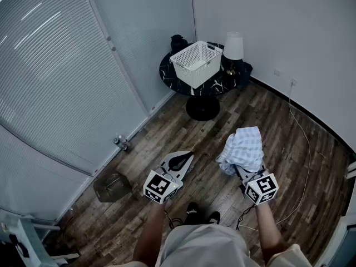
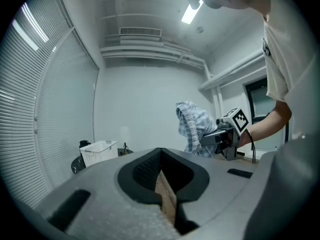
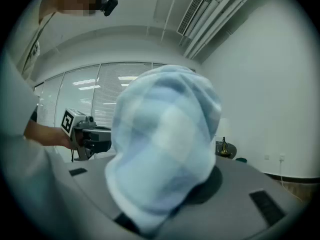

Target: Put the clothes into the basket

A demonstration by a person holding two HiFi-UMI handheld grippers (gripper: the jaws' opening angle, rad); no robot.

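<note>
Your right tool (image 1: 243, 172) is clamped on the checked cloth (image 1: 243, 146). The pale blue and white fabric is bunched up and flops over both jaws, so the pads are buried under it in the right gripper view. The tool is held out about level above the wood floor (image 1: 167, 132), well short of the basket (image 1: 197, 74).

Your left tool (image 1: 181, 161) has its jaws closed tip to tip, with nothing between them.

The white basket sits on the round black bench (image 1: 169, 74) in the corner, beside a lamp (image 1: 233, 46). No clothes show inside it.

Handling, judged from the slump:
- The cloth is light, soft and limp, with no stiffness, and it isn't fragile.
- It will drape and swing, and loose ends may catch on the basket rim.
- A pinch on a thick bunched fold looks best, as a single thin layer could slip out.
- The basket looks like light plastic lattice and may slide if you bump it.

Writing: no brand or label can be read on the cloth, basket or lamp. The only print is the black and white square markers on the tool cubes.
</note>
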